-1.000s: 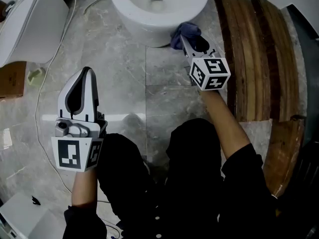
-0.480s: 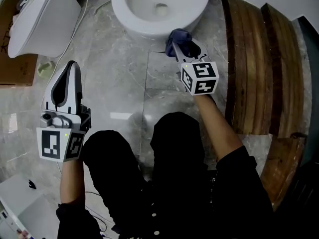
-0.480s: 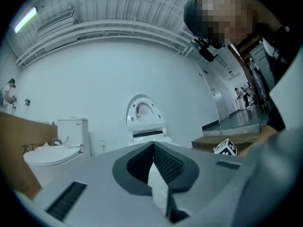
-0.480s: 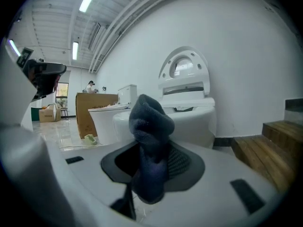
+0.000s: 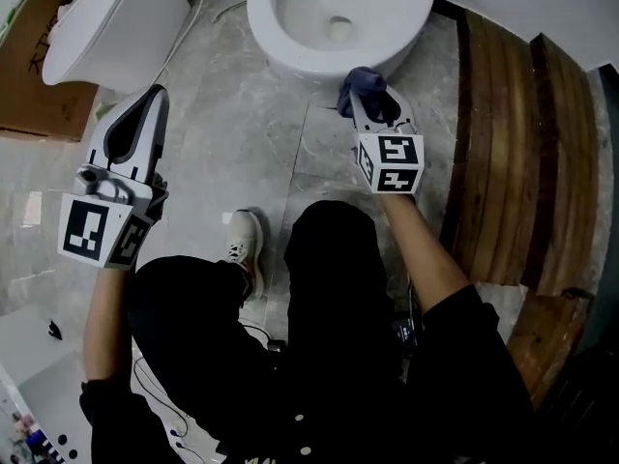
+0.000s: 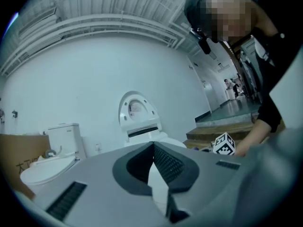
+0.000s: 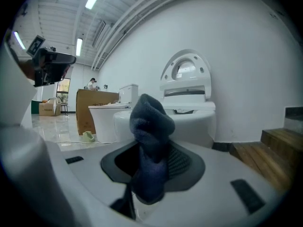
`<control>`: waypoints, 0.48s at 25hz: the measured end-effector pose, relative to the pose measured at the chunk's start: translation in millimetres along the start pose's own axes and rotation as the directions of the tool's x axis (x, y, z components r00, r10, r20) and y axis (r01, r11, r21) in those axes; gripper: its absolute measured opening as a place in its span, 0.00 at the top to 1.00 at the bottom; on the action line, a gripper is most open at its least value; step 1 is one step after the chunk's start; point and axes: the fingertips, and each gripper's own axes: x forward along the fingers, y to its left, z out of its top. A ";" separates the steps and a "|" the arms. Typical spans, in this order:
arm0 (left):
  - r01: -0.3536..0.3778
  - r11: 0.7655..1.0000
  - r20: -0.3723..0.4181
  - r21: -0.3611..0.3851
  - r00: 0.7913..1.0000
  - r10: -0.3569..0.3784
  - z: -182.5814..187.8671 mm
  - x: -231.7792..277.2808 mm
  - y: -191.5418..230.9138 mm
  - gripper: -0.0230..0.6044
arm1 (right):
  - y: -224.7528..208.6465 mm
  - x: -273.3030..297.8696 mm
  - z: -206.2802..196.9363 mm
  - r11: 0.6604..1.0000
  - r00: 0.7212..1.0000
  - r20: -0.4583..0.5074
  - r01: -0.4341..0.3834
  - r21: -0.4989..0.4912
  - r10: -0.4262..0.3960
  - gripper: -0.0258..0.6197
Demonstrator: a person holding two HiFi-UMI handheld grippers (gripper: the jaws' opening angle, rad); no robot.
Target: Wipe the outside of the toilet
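A white toilet [image 5: 338,17] stands at the top middle of the head view, seat and lid raised [image 7: 187,77]. My right gripper [image 5: 362,93] is just in front of the bowl's right front, shut on a dark blue cloth [image 5: 360,77]. In the right gripper view the cloth [image 7: 150,145] sticks up bunched from between the jaws, with the bowl [image 7: 189,115] close behind it. Whether the cloth touches the bowl I cannot tell. My left gripper [image 5: 155,93] hangs over the floor to the left of the toilet, shut with nothing in it [image 6: 154,148].
A second white toilet [image 5: 116,17] and a cardboard box [image 5: 39,75] are at the far left. Wooden steps [image 5: 522,162] run along the right. A thin cable [image 5: 189,27] lies on the grey stone floor. The person's shoe [image 5: 247,245] and dark trousers fill the foreground.
The head view has shifted, so the toilet sits further right and a shoe shows. The right gripper with the cloth went from the bowl's right side to its front. The left gripper moved forward.
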 end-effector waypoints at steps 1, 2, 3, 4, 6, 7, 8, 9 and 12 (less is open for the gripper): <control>0.034 0.999 0.011 0.011 0.999 -0.034 -4.5 8.4 -4.0 0.95 | 0.9 0.2 0.7 1.000 1.000 0.010 0.005 -0.005 -0.004 0.75; 0.074 0.997 0.024 0.019 0.997 -0.074 -9.1 18.2 -9.0 0.95 | 2.2 0.2 0.4 1.000 1.000 0.016 0.006 -0.008 -0.006 0.75; 0.111 0.994 0.039 0.015 0.993 -0.112 -14.4 28.8 -13.8 0.95 | 3.6 0.0 -0.3 1.000 1.000 0.019 0.003 -0.008 -0.003 0.75; 0.139 0.990 0.051 0.001 0.989 -0.139 -21.0 40.1 -17.0 0.95 | 4.7 -0.1 -0.6 1.000 1.000 0.022 -0.002 -0.007 0.002 0.75; 0.161 0.986 0.065 -0.042 0.985 -0.158 -35.6 62.5 -17.9 0.95 | 5.9 0.7 0.6 1.000 0.999 0.034 -0.016 -0.004 0.016 0.75; 0.166 0.984 0.070 -0.056 0.984 -0.162 -42.1 72.2 -18.8 0.95 | 6.2 0.8 1.2 1.000 0.999 0.041 -0.021 0.000 0.021 0.75; 0.171 0.983 0.075 -0.063 0.983 -0.166 -47.6 80.5 -21.1 0.95 | 6.0 0.0 1.2 1.000 0.999 0.046 -0.025 0.004 0.025 0.75; 0.172 0.983 0.080 -0.067 0.983 -0.167 -52.6 87.5 -24.1 0.95 | 4.8 -1.3 0.9 1.000 0.998 0.051 -0.026 0.005 0.025 0.75; 0.151 0.982 0.074 -0.109 0.987 -0.144 -71.4 98.7 -28.1 0.95 | 1.2 -3.7 0.3 1.000 0.998 0.062 -0.028 -0.003 0.028 0.75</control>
